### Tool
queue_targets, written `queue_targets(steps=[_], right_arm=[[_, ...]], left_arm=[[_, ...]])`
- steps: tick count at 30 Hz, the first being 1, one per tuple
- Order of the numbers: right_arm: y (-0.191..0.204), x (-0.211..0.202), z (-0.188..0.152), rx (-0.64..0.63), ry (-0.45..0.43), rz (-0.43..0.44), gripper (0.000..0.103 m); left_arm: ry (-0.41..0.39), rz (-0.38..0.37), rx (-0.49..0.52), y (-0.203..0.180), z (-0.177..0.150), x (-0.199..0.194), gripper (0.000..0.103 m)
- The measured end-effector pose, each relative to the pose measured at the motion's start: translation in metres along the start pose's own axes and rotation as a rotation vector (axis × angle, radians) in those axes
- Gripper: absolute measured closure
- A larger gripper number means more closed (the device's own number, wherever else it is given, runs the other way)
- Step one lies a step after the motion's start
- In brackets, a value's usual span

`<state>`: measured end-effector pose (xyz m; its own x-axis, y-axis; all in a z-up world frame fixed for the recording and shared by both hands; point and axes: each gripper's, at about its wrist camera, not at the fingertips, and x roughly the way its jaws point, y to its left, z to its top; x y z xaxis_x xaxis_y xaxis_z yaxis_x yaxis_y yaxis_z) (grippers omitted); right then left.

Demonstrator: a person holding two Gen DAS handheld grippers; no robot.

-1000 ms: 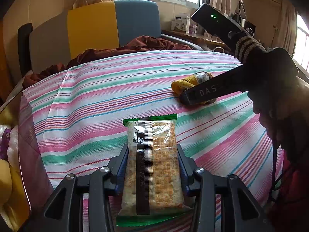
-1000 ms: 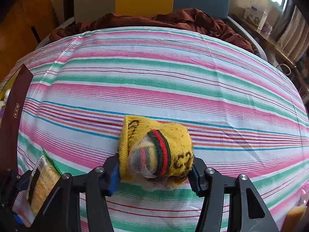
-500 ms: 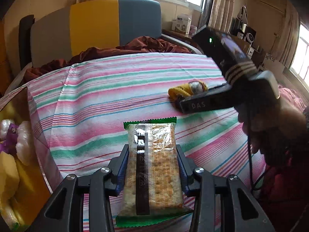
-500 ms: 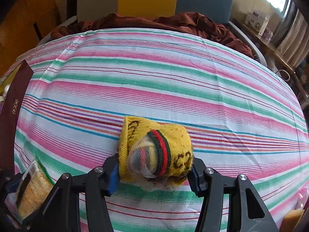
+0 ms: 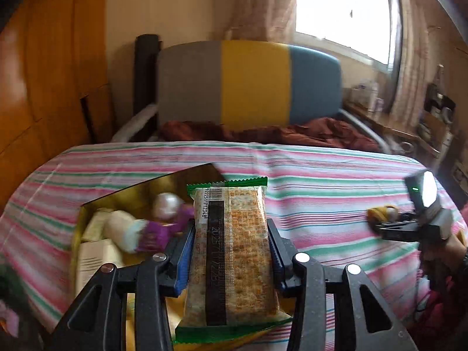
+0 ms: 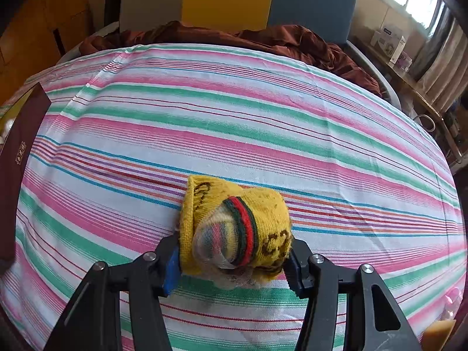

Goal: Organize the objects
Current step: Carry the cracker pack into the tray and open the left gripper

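Observation:
My left gripper (image 5: 231,251) is shut on a clear cracker packet (image 5: 234,248) with green ends and holds it above the right side of an open gold-lined box (image 5: 140,193) on the striped cloth. The box holds several wrapped snacks (image 5: 128,231). My right gripper (image 6: 234,260) is shut on a rolled yellow sock (image 6: 237,228) with a red and green band, resting on the cloth. It also shows far right in the left wrist view (image 5: 383,213), with the right gripper (image 5: 409,228) behind it.
The striped cloth (image 6: 234,117) covers a round table. A maroon box side (image 6: 17,158) stands at the left edge. A brown cloth (image 6: 234,35) lies at the far edge before a grey, yellow and blue chair back (image 5: 248,82). A shelf with boxes (image 6: 392,44) is far right.
My left gripper has swung left with the cracker packet, so the open box now lies under and beside it. The right gripper and sock have stayed in place.

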<state>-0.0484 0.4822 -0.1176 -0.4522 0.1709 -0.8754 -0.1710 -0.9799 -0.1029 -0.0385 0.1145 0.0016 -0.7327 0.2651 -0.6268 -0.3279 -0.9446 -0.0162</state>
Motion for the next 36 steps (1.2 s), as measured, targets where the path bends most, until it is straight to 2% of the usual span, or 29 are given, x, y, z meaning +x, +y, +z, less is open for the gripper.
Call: queue_targets(steps=[4,8,21,27,30,34,36], right_arm=[[0.001,-0.001,0.0,-0.002,-0.005,-0.006,0.046],[0.003,-0.001,-0.002,-0.004,-0.01,-0.018,0.046],[0.005,-0.002,-0.003,-0.013,-0.02,-0.034,0.045],[0.006,-0.002,-0.002,-0.024,-0.02,-0.04,0.045],[0.006,-0.002,-0.002,-0.029,-0.02,-0.042,0.045],[0.007,-0.002,-0.001,-0.033,-0.019,-0.043,0.045],[0.007,-0.002,-0.001,-0.037,-0.019,-0.046,0.045]], left_arm=[[0.024,0.089,-0.055,0.038,-0.008,0.006,0.059],[0.043,0.129,-0.088,0.059,-0.014,0.012,0.059],[0.09,0.131,-0.137,0.077,-0.017,0.038,0.059],[0.16,0.147,-0.146,0.083,-0.017,0.064,0.058],[0.184,0.155,-0.162,0.087,-0.018,0.073,0.055],[0.174,0.163,-0.182,0.09,-0.019,0.071,0.047],[0.158,0.166,-0.185,0.09,-0.019,0.066,0.047]])
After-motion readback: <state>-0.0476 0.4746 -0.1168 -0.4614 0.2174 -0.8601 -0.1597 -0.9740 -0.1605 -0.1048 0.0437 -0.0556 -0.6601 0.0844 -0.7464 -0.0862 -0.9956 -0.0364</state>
